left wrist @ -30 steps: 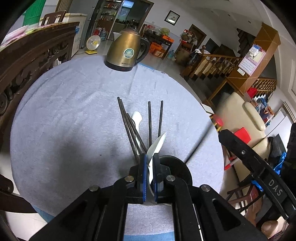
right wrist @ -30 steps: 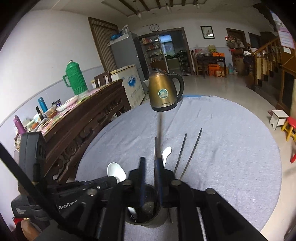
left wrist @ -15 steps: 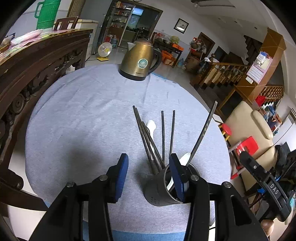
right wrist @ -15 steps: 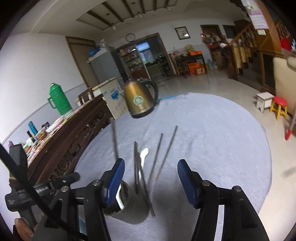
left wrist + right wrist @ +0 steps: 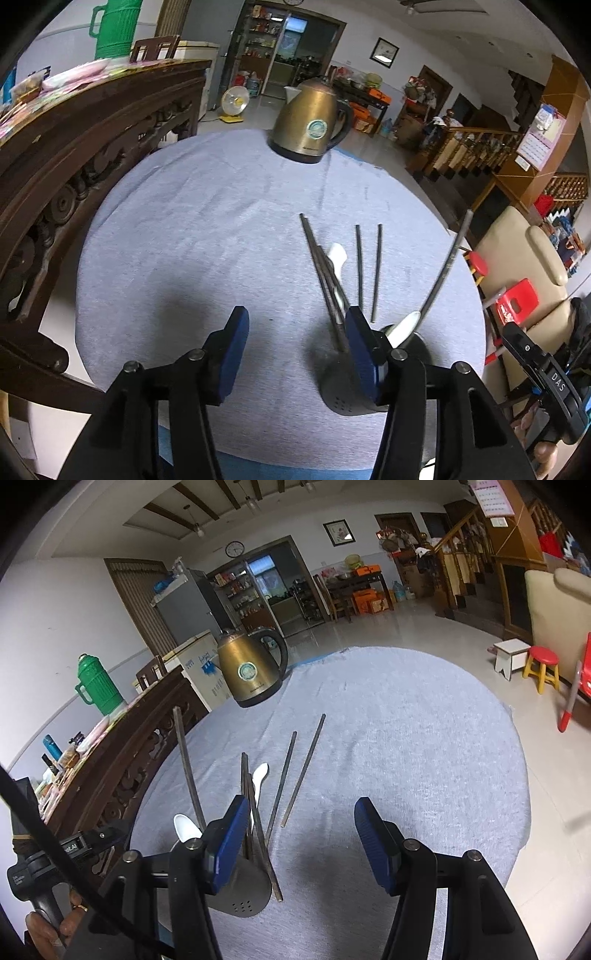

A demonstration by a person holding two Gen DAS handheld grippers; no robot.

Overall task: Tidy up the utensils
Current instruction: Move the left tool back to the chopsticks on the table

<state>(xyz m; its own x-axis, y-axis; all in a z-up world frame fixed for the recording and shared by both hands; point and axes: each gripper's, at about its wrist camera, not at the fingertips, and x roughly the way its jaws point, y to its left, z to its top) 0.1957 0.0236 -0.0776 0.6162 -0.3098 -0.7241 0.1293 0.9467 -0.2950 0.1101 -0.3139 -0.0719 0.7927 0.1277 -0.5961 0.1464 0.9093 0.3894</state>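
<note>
Left wrist view: both my hand-held grippers, left (image 5: 295, 345) and right (image 5: 299, 836), now gape wide and empty, having let go; spoon (image 5: 404, 325) and one chopstick (image 5: 445, 266) stand in the holder (image 5: 341, 391) near me, tips leaning up-right. Remaining chopsticks (image 5: 376, 271) lie on the table (image 5: 192, 236), long axes running near-to-far.

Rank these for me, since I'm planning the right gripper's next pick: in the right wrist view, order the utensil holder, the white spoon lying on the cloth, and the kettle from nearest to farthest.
1. utensil holder, beside the right gripper's left finger.
2. white spoon, ahead, left of centre, among the chopsticks.
3. kettle, at the table's far edge.
</note>
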